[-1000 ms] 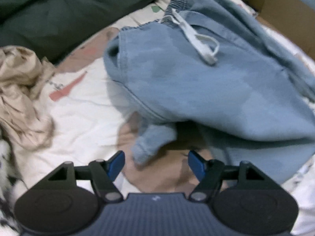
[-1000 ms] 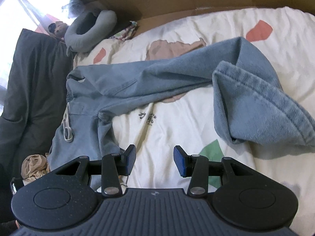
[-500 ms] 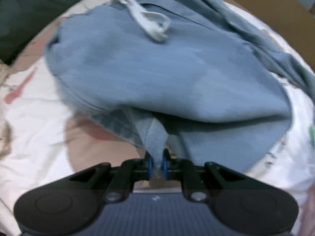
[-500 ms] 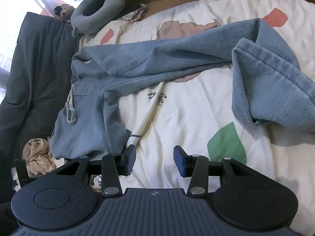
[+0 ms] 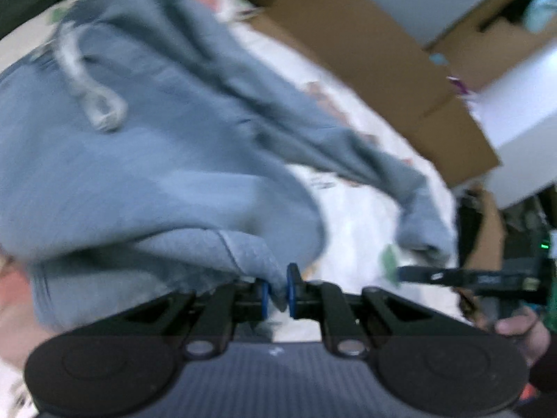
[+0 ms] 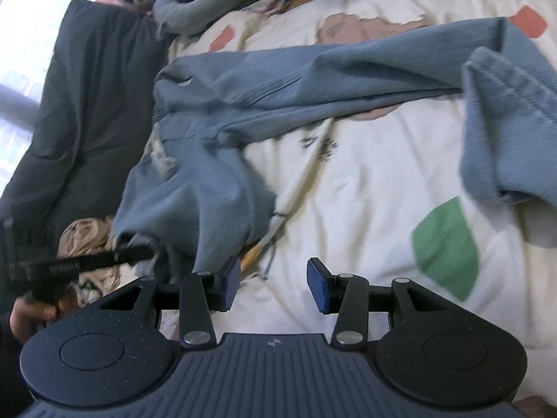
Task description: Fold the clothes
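left gripper [image 5: 277, 291] lifts trousers [image 5: 146, 174] higher (blurred)

Blue sweatpants [image 6: 278, 104] sprawled on patterned bedsheet [image 6: 365, 191], jaws apart

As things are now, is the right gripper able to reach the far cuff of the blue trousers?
Probably yes. The right gripper is open and holds nothing, and only bare patterned sheet lies between it and the folded-over cuff of the blue trousers. Nothing covers that cuff.
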`<state>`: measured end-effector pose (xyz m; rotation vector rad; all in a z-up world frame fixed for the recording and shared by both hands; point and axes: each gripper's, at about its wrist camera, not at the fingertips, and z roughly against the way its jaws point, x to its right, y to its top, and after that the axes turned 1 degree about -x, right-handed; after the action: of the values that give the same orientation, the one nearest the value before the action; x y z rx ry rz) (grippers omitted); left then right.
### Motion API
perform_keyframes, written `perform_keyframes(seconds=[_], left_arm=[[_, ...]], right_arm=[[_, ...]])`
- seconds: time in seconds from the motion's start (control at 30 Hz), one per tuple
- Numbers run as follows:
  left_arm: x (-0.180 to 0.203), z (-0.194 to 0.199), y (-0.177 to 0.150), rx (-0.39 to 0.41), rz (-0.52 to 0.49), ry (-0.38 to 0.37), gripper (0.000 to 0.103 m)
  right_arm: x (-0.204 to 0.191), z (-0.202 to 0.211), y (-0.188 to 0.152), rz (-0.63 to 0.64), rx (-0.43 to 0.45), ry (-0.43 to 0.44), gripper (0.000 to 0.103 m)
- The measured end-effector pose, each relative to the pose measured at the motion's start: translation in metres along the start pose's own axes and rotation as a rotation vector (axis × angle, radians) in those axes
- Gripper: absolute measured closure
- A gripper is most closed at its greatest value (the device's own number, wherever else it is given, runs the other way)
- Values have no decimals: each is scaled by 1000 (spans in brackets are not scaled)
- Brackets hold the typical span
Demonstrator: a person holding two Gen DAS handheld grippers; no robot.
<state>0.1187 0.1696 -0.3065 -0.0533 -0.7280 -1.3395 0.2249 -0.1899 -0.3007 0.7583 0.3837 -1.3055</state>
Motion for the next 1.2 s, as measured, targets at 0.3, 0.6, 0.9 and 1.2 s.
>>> perform_keyframes(seconds=[0.3,0.6,0.9,1.2], left_arm=[[28,-15,39,-16,-36,-136,93],[65,-13,59,-33,-62,-300,93],[107,-11,60,-70,-131,-450,93],[126,-17,52,-112,-175,-529,93]], right_arm=[[-31,-7,-2,81,-37,146,57],[-59,-2,9,155,26,232,56],[-52,-3,11,171,46,154,40],[-57,16,13,295,173,47,23]])
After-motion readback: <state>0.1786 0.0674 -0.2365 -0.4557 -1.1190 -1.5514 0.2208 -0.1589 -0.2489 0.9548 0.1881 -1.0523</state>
